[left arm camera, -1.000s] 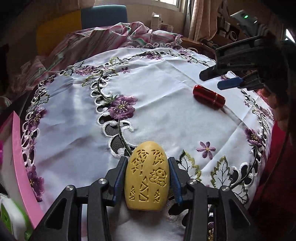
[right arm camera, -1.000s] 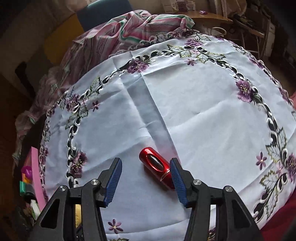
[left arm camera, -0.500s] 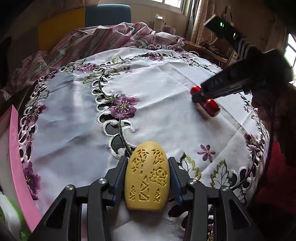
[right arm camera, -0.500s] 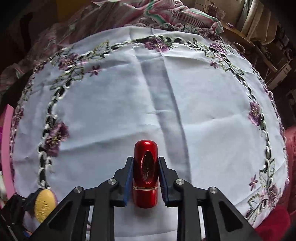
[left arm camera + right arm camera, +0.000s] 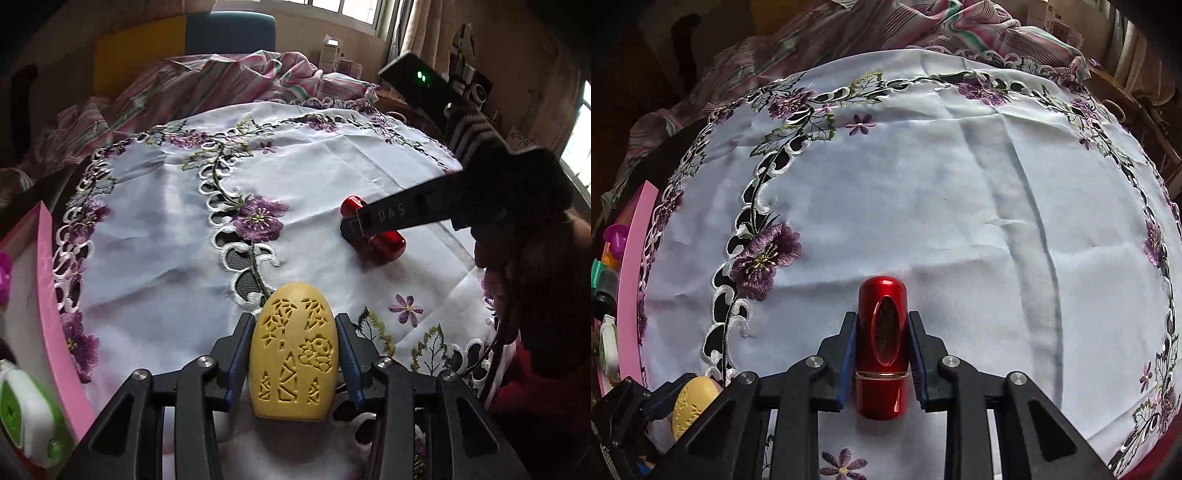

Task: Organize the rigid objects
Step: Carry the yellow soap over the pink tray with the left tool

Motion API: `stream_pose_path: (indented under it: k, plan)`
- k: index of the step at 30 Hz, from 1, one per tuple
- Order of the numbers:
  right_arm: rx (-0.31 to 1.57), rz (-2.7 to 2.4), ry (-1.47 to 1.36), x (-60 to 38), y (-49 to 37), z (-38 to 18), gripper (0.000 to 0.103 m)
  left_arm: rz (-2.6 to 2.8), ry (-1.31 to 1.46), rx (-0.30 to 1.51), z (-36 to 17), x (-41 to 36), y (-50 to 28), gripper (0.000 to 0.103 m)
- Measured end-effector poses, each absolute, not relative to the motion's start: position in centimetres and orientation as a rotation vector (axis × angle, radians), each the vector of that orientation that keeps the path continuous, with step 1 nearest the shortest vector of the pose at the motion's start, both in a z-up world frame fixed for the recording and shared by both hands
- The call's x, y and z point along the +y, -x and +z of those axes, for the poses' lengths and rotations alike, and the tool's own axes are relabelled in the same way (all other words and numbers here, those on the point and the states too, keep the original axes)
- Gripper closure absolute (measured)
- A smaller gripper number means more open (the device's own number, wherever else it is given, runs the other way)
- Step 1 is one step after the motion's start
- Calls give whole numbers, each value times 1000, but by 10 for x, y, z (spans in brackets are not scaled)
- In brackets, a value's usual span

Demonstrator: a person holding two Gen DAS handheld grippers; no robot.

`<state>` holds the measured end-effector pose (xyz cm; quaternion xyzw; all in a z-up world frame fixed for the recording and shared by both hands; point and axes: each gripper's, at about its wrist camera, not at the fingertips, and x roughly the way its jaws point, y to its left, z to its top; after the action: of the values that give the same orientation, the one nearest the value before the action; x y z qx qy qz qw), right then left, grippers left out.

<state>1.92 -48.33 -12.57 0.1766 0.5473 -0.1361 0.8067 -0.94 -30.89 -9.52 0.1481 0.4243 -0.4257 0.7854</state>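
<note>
Two claws, each clamped: left claw [image 5: 293,354] grips one yellow carved oval [image 5: 293,350]; right claw [image 5: 882,354] one red tube [image 5: 882,347].

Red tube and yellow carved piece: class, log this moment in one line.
left hand-held gripper: shut on yellow carved piece | right hand-held gripper: shut on red tube | embroidered cloth beneath

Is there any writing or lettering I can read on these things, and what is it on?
"DAS": pale letters on the side of the right hand-held gripper, seen in the left wrist view; possibly mirrored or incomplete.
Yellow carved oval piece: cut-out pictures and shapes, no readable words.
Boxes on the far shelf: print too small to read.
Red capsule-shaped case: no text visible.
</note>
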Motion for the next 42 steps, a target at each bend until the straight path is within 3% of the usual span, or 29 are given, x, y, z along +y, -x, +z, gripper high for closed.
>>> stream_pose_path:
  k: [23, 42]
  plan:
    - [1144, -281, -140, -463, -21, -124, 78, -608, -140, 788, -13, -197, -28, 59]
    - [1141, -286, -80, -456, -22, -123, 78, -376, 51, 822, -13, -65, -63, 59]
